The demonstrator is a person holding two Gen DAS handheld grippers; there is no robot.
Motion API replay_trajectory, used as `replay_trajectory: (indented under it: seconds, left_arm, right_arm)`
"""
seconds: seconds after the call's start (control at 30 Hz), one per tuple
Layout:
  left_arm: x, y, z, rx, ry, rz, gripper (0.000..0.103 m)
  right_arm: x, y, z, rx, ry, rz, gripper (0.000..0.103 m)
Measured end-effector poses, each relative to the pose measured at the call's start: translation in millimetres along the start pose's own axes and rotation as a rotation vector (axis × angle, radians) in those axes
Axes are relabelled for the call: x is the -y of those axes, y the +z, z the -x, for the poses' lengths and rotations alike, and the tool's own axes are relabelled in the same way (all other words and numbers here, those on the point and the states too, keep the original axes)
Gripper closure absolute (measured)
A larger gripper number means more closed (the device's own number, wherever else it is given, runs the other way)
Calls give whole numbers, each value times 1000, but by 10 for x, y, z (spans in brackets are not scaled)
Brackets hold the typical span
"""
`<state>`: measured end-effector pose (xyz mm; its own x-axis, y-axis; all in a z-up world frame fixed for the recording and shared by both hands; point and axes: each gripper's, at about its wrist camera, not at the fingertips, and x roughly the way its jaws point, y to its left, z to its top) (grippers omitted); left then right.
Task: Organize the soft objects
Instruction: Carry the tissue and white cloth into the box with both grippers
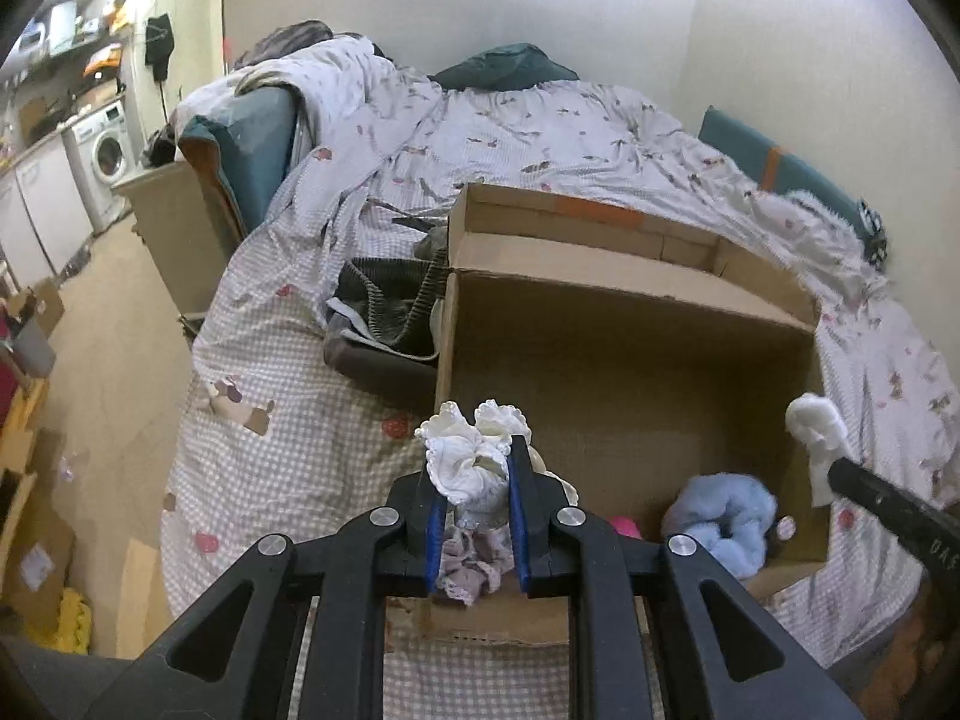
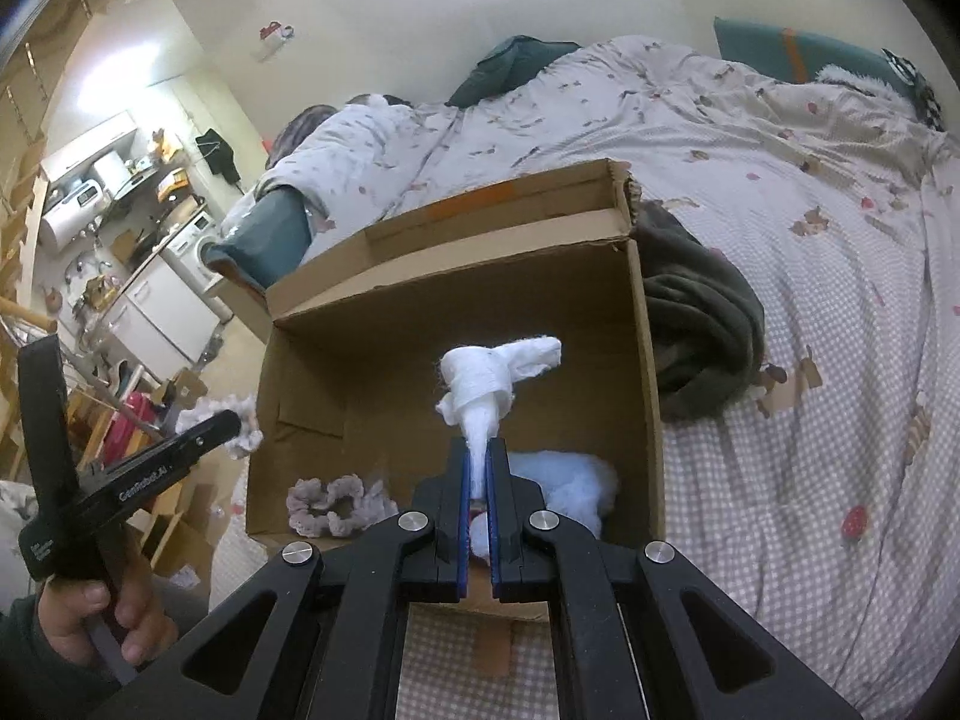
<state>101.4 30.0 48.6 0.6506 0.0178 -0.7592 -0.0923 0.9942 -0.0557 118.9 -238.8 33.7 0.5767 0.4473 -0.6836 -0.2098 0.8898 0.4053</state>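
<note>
Left tool (image 1: 474,468) pinches frilly white cloth (image 1: 465,456); right tool (image 2: 478,450) clamps fluffy white roll (image 2: 486,378).

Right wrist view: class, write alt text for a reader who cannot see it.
The right tool pinches a white sock above an open cardboard box on a bed. A blue sock and a mauve scrunchie lie inside.
</note>
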Motion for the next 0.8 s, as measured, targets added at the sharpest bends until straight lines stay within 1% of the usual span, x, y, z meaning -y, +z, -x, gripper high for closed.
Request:
replay_trajectory:
  seconds: [0.1, 0.23, 0.47, 0.67, 0.8]
  left_arm:
    - [10, -40, -74, -29, 2, 1, 87]
    - [99, -69, -125, -53, -5, -28, 87]
    - [233, -126, -126, -60, -67, -69, 87]
    - [314, -184, -156, -73, -60, -102, 87]
    - [372, -215, -150, -72, -57, -134, 86]
  right_arm:
    - [3, -5, -46, -15, -12, -13, 97]
    - [-18, -34, -92, -34, -35, -3, 97]
    - [-82, -93, -167, -79, -9, 15, 96]
    - [-218, -135, -193, -93, 18, 76, 96]
    - [-241, -152, -224, -106, 39, 92, 96]
